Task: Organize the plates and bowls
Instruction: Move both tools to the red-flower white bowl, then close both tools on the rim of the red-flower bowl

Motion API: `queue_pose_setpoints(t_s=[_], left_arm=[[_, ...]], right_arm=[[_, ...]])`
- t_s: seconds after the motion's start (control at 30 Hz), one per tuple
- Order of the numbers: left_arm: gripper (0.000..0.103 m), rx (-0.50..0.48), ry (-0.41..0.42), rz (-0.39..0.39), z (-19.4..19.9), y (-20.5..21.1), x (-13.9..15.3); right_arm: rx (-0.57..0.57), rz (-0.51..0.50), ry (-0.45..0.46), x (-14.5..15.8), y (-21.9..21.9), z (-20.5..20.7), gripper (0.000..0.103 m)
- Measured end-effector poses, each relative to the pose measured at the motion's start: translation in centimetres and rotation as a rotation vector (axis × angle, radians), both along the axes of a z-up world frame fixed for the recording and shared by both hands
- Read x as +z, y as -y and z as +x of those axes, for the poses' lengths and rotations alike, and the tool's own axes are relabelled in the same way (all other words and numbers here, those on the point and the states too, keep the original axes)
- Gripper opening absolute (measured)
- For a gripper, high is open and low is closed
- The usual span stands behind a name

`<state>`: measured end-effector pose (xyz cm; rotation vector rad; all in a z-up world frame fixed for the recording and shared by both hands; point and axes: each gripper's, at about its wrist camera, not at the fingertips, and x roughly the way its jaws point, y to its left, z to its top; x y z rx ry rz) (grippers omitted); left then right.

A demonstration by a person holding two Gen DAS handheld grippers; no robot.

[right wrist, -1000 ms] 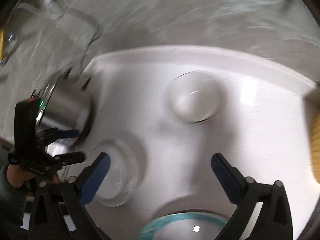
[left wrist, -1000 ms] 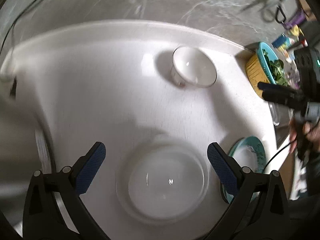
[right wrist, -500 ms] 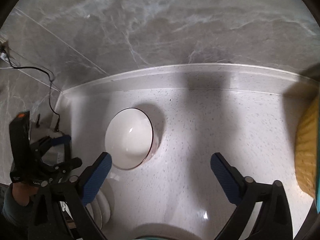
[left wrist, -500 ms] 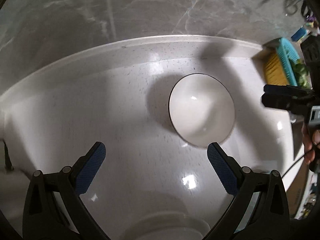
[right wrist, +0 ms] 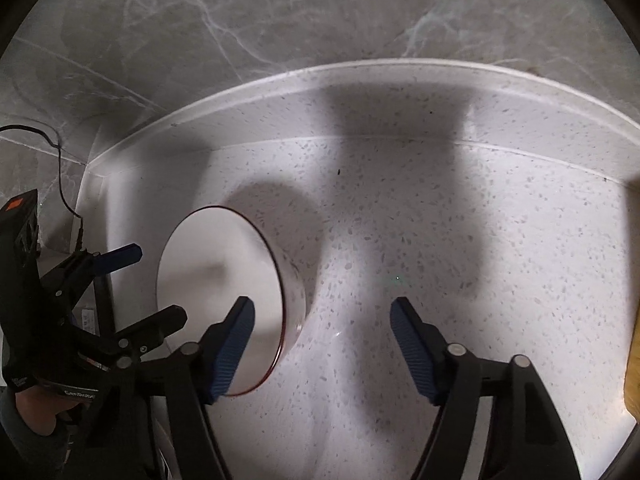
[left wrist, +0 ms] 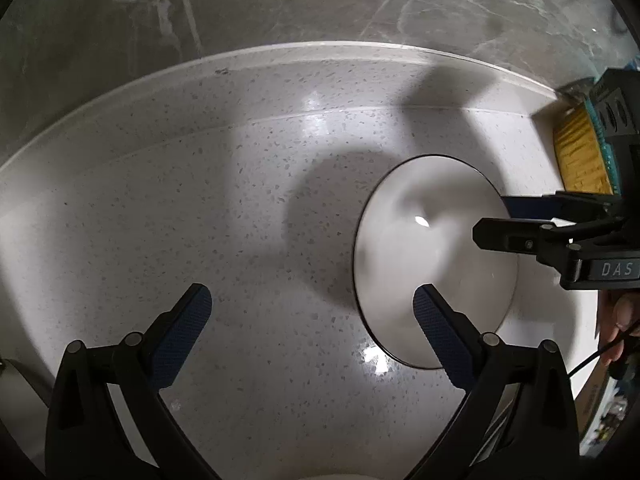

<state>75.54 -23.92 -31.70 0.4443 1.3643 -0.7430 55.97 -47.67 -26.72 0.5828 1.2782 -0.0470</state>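
A white bowl with a dark red rim (left wrist: 434, 256) stands upright on the speckled white counter (left wrist: 240, 240). It also shows in the right wrist view (right wrist: 218, 292). My left gripper (left wrist: 312, 320) is open, with its right finger (left wrist: 436, 324) at the bowl's near rim. My right gripper (right wrist: 322, 340) is open and narrower than before, with its left finger (right wrist: 234, 344) over the bowl's rim. Each gripper shows in the other's view, the right one (left wrist: 536, 220) over the bowl's right side, the left one (right wrist: 120, 288) left of the bowl.
A grey marble wall (right wrist: 320, 20) rises behind the counter's raised back edge. A yellow and teal basket (left wrist: 580, 156) stands at the far right. A black cable (right wrist: 60, 160) hangs at the left corner. A white rim peeks in at the bottom of the left wrist view (left wrist: 340, 476).
Both grippers have moved forward and closed in on the bowl, which now looks much larger. The plates near the front edge have dropped out of view. The right gripper's fingers have narrowed.
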Motion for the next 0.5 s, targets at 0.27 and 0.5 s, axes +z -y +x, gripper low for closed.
queue_pose_setpoints(t_s=[0.27,0.5], left_arm=[[0.059,0.033,-0.061,-0.032,1.5,0.1,-1.4],[0.035,0.04,-0.087,-0.062,1.5,0.4,-2.3]], right_arm=[[0.001,0.036,-0.023,-1.4,-0.3,1.3,0.058],[-0.001,0.043,-0.032,-1.9,-0.7,1.9,0.046]])
